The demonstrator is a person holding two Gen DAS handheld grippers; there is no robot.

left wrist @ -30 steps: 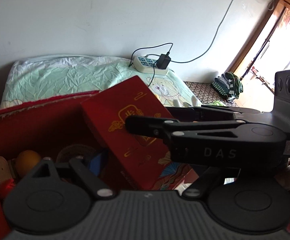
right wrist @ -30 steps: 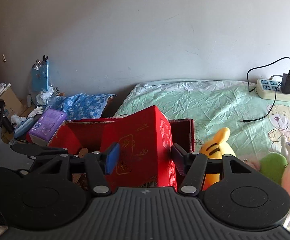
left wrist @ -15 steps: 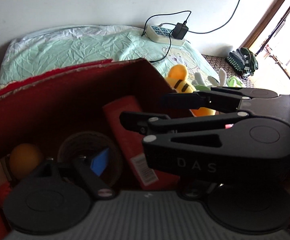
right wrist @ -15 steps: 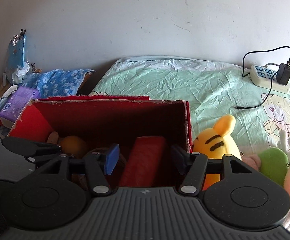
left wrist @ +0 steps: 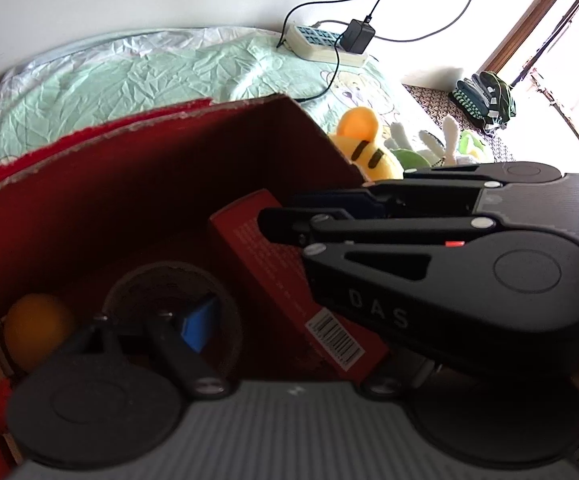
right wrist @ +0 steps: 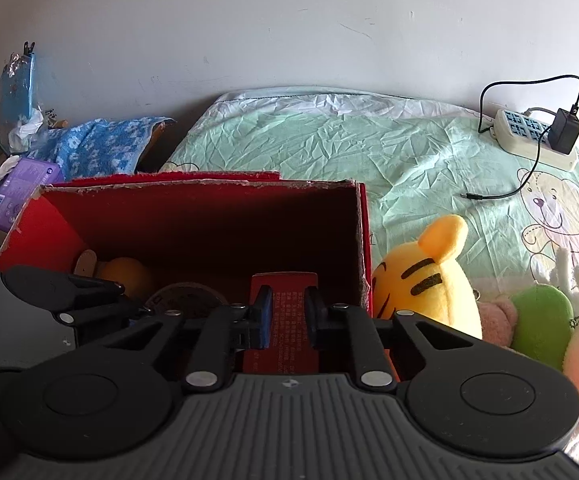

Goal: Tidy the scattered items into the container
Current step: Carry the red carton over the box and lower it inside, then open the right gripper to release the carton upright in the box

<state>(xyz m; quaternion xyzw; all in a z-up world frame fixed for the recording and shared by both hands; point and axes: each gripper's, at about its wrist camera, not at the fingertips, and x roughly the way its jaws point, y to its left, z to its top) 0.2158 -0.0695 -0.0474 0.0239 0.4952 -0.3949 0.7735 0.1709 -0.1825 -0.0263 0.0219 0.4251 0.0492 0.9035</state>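
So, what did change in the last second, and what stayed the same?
The right claw lowered the flat red packet from above the rim into the red box, and it still grips it. The left claw looks open and empty. The orange ball, the tiger toy and the power strip stayed put.

This is a bedroom in a home. A bed (right wrist: 369, 140) with a crumpled mint-green sheet printed with cartoon bears stands against a plain white wall (right wrist: 289, 20). A power strip (right wrist: 529, 136) with a black charger plugged in lies on the sheet, its cable trailing across it. Plush toys, among them a yellow striped one (right wrist: 429, 288), sit on the bed beside a red cardboard box (right wrist: 363, 232). A blue floral cloth (right wrist: 97, 148) and household clutter fill the corner, and a wood-framed doorway (left wrist: 537, 20) opens into bright daylight.
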